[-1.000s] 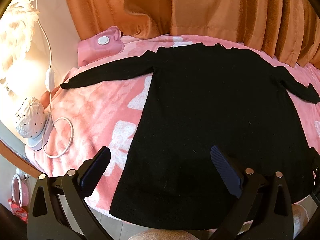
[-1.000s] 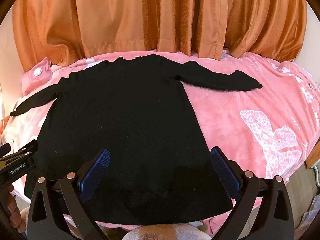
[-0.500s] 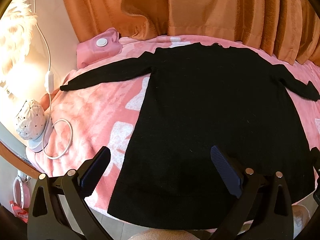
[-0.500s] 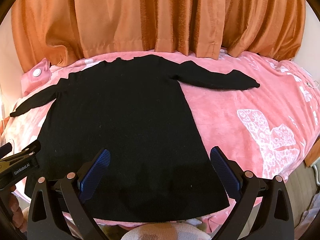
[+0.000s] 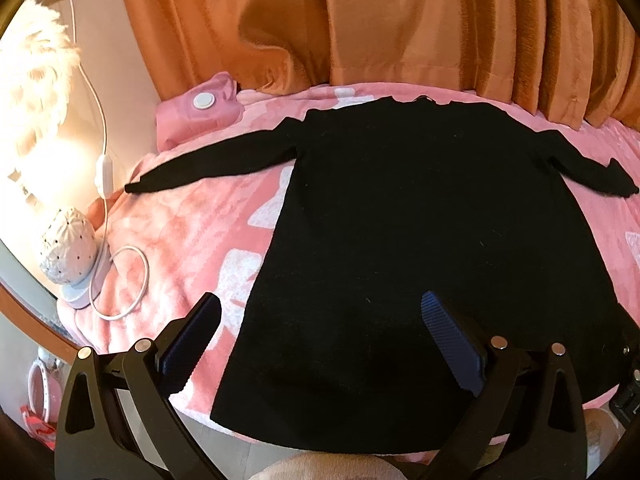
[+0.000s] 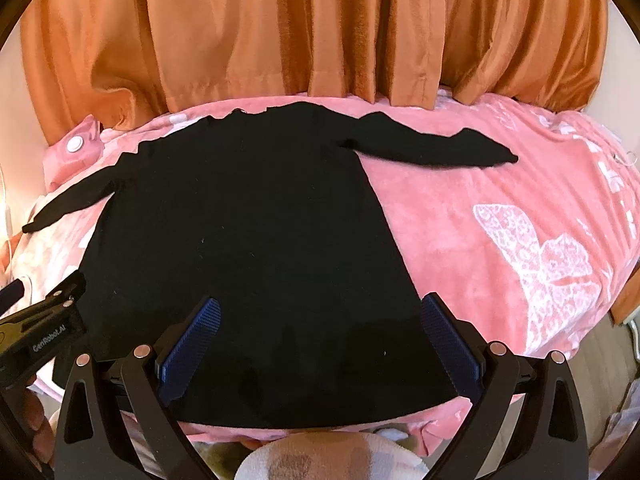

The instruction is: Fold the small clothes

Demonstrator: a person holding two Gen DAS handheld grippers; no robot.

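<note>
A black long-sleeved sweater [image 5: 420, 232] [image 6: 248, 240] lies flat on a pink blanket [image 5: 192, 240] [image 6: 500, 248], neck toward the curtain, both sleeves spread out to the sides. My left gripper [image 5: 320, 320] hangs open above the sweater's lower left hem, holding nothing. Over the lower right hem my right gripper [image 6: 320, 320] is open too, with nothing between its blue pads. In the right wrist view the left gripper's body [image 6: 40, 332] shows at the left edge, with a hand under it.
Orange curtains [image 5: 400, 20] [image 6: 320, 28] hang behind the bed. A pink cushion with a white button [image 5: 200, 112] lies at the back left. A white dotted lamp [image 5: 68, 244] and its looped cable [image 5: 120, 280] sit at the blanket's left edge.
Both grippers have drawn back and up a little, so the sweater's hem shows more fully in each view. The sweater has not moved, and both grippers stay open.
</note>
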